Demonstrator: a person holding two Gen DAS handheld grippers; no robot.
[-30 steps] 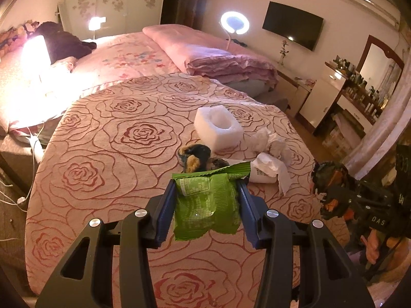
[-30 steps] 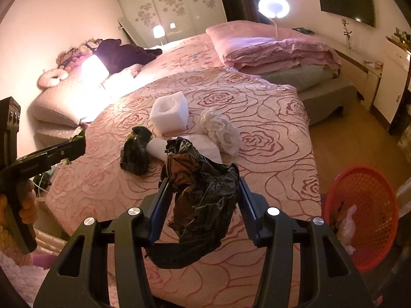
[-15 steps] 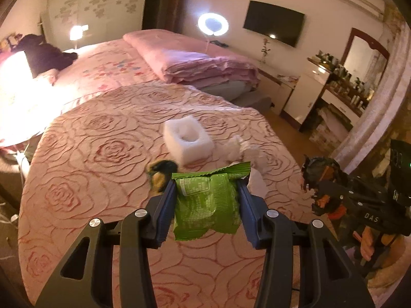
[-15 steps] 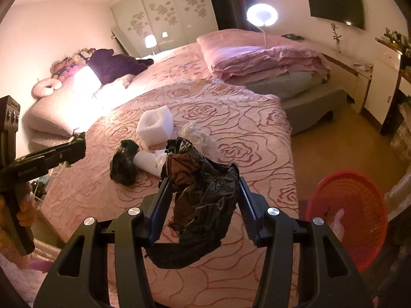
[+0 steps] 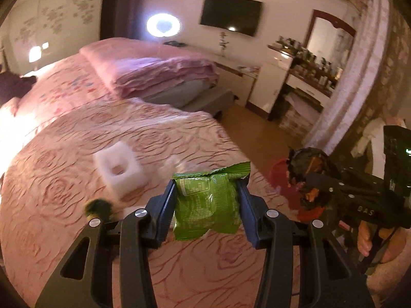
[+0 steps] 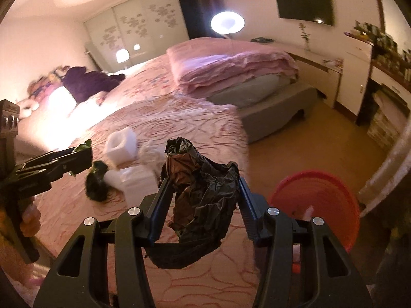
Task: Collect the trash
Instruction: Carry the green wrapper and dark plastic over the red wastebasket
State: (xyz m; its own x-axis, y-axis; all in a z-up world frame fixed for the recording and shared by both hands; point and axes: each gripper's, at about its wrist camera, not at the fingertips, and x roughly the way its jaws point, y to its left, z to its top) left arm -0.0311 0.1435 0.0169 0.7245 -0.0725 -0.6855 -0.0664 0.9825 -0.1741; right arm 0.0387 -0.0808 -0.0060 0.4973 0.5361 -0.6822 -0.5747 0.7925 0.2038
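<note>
Green snack packet (image 5: 208, 200) pinched between the fingers of the left claw (image 5: 206, 202), carried above the bed (image 5: 64, 179). Crumpled dark wrapper (image 6: 203, 195) pinched likewise in the right claw (image 6: 201, 200), also clear of the bed. Both items are trash in transit, neither dropped yet.

Landmark: red basket (image 6: 316, 205) on the floor, just off the bed's corner. Seen from the right wrist, it lies near the dark wrapper and to its right; a pale scrap already lies inside, so some trash looks collected.

Left on the bed, farther from the basket: white foam block (image 6: 122, 145), crumpled white tissue (image 6: 151, 151), a white piece (image 6: 136, 179) beside a dark bundle (image 6: 96, 187).

Judgement: task partway. Two pieces in hand need releasing over the basket; at least four remain to fetch.
</note>
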